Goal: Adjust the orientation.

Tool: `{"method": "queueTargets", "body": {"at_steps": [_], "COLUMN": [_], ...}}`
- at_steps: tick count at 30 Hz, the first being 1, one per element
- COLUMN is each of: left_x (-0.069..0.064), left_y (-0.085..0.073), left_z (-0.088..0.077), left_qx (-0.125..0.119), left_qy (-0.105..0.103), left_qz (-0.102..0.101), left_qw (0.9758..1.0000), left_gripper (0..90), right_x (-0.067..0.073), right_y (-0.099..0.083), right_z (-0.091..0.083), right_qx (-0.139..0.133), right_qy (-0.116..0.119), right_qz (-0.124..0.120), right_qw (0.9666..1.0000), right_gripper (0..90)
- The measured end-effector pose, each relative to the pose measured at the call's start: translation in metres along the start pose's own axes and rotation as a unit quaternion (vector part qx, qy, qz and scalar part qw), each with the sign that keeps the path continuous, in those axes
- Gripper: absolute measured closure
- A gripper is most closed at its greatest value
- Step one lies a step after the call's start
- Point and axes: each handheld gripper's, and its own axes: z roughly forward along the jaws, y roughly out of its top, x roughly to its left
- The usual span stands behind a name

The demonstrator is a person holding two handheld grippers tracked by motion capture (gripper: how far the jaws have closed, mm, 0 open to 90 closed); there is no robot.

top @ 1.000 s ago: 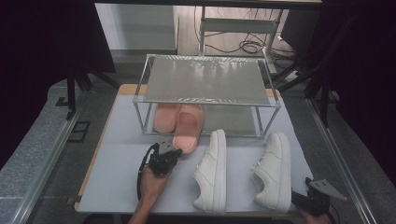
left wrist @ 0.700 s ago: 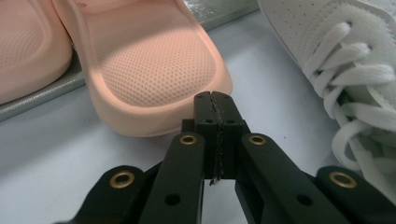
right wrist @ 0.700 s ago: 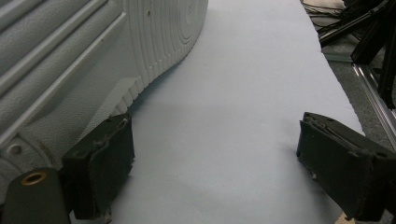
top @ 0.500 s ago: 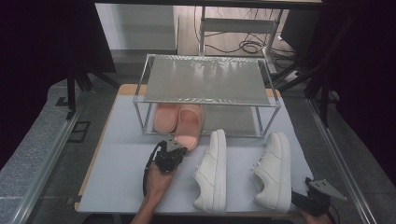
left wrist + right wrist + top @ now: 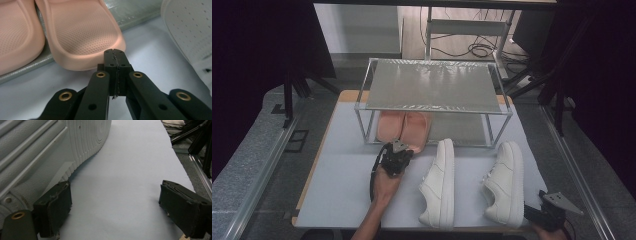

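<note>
A pair of pink slippers (image 5: pixel 403 126) lies on the lower shelf of a metal rack (image 5: pixel 432 107). My left gripper (image 5: pixel 402 150) is shut, with nothing between its jaws. Its tip (image 5: pixel 114 53) sits right against the rim of the right-hand slipper (image 5: pixel 85 32); the other slipper (image 5: pixel 17 32) lies beside it. Two white sneakers rest on the table: one tipped on its side (image 5: pixel 439 182), one further right (image 5: pixel 504 182). My right gripper (image 5: pixel 537 214) stands open at the table's near right corner, its left pad (image 5: pixel 53 207) beside the right sneaker's sole (image 5: pixel 37 150).
The rack's mesh top shelf (image 5: pixel 432 87) overhangs the slippers. The white table top (image 5: pixel 342 185) has bare room at the left and along its right strip (image 5: pixel 135 170). A metal rail (image 5: pixel 200 172) and dark stands run beyond the right edge.
My left gripper has moved away from the person and slightly right, up to the pink slippers. The right-hand slipper appears to have slid further back under the shelf. The right gripper has stayed put.
</note>
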Motion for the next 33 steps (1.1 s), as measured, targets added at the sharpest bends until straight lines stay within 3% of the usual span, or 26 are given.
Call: {"method": "queueTargets", "body": {"at_steps": [33], "left_x": [0.02], "left_y": [0.023], "left_z": [0.035], "left_qx": [0.015], "left_qy": [0.019], "left_qz": [-0.014], "left_qw": [0.9996], "left_gripper": [89.7], "right_x": [0.0], "right_y": [0.0], "right_z": [0.0], "right_qx": [0.0], "right_qy": [0.0], "right_qz": [0.0], "right_qw": [1.0], "right_gripper": [11.3]}}
